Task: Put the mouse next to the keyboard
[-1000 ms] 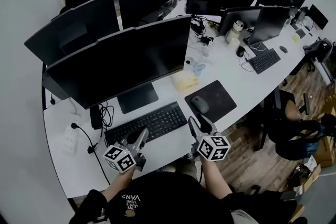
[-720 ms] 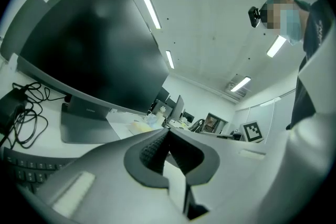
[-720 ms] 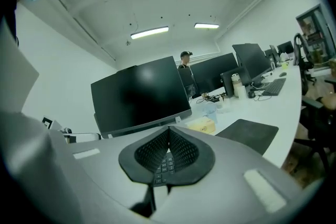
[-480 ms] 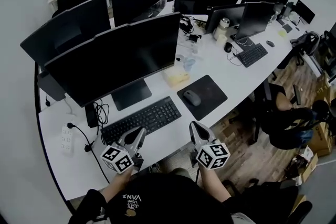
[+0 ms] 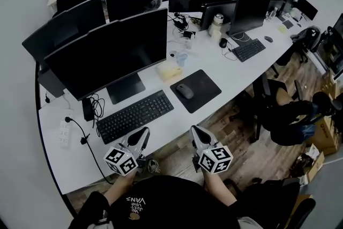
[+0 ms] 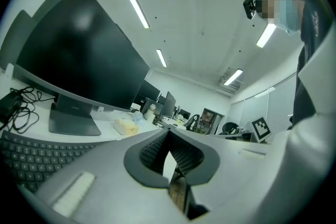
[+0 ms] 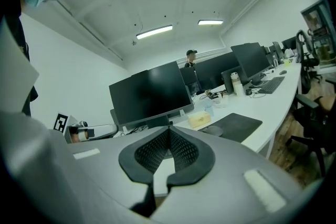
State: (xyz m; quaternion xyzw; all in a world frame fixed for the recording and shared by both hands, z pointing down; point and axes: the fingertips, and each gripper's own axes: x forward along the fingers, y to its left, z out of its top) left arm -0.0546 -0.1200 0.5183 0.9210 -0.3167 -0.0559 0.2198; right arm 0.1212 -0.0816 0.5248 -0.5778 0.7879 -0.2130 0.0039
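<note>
Mouse [image 5: 184, 90] rests just right of the keyboard [image 5: 135, 115].
Left gripper [image 5: 143, 132] and right gripper [image 5: 194, 130] hover off the keyboard's near side, fingers together and empty, likely with nothing left to carry.

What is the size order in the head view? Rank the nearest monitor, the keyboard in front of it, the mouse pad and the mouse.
1. Nearest monitor, by far the largest.
2. Keyboard and mouse pad: the keyboard is longer and the pad wider, too alike in area to rank.
3. Mouse, clearly the smallest.
</note>
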